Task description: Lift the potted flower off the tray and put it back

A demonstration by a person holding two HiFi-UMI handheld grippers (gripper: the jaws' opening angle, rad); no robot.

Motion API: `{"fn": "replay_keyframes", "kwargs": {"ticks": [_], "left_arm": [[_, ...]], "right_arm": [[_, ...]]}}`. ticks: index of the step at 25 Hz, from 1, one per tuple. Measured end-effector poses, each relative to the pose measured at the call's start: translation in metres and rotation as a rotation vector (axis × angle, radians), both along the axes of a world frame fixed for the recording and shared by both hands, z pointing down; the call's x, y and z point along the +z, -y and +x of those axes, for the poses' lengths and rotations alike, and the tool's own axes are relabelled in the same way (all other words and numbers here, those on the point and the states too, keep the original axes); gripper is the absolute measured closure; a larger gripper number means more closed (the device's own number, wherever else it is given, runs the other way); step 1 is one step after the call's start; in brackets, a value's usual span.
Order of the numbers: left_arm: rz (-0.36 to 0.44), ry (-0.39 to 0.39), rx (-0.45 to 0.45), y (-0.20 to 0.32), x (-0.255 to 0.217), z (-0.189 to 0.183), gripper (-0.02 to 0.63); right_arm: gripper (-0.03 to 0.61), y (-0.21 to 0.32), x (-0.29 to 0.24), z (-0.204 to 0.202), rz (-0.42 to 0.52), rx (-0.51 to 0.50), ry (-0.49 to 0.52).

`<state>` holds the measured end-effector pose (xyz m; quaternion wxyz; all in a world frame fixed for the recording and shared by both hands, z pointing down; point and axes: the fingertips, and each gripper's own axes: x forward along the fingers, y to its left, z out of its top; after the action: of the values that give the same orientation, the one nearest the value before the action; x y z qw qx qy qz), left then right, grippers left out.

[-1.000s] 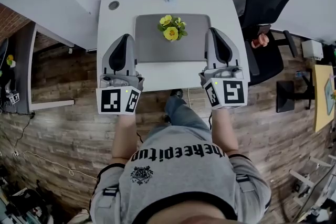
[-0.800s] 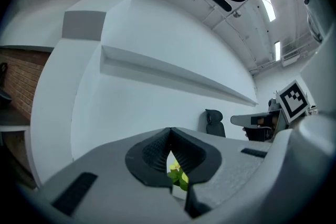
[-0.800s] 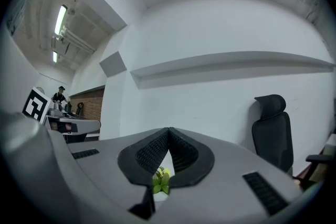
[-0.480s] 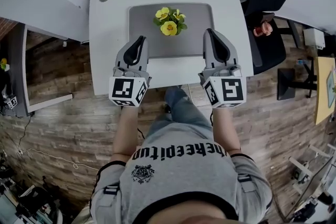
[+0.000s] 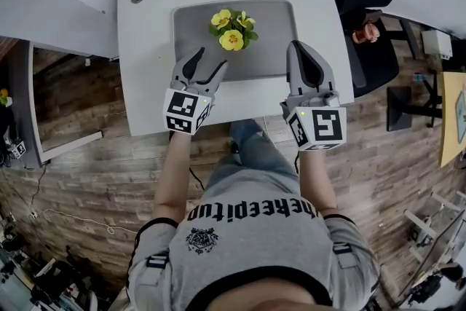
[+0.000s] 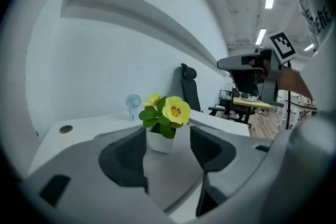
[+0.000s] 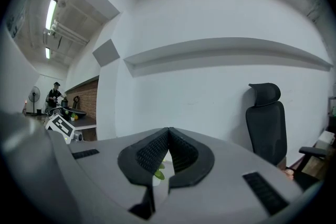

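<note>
Desk (image 5: 145,69) | flower (image 5: 231,30) on tray (image 5: 273,33) | left claw (image 5: 210,59) just opening, empty | right claw (image 5: 295,46) closed

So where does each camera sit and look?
Head view: on the person's head, looking down at table, tray, potted flower; shows arms, left gripper, right gripper.
Left gripper view: rides that gripper, facing the potted flower past fingers just opening, nothing between.
Right gripper view: rides that gripper, facing wall and chair past shut fingers.
Shared: head and left gripper views both show the potted flower.
</note>
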<state>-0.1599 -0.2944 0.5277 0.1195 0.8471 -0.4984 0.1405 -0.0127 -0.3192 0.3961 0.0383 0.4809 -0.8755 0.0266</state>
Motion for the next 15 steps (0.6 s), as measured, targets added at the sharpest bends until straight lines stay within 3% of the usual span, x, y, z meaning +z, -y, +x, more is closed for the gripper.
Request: {"fn": "replay_keyframes", "kwargs": {"ticks": [15], "left_arm": [[-0.130,0.116,0.087,0.038,0.060,0.011,0.259]], "right_arm": [[0.577,0.013,0.019,0.021,-0.040,0.045,-0.019]]}}
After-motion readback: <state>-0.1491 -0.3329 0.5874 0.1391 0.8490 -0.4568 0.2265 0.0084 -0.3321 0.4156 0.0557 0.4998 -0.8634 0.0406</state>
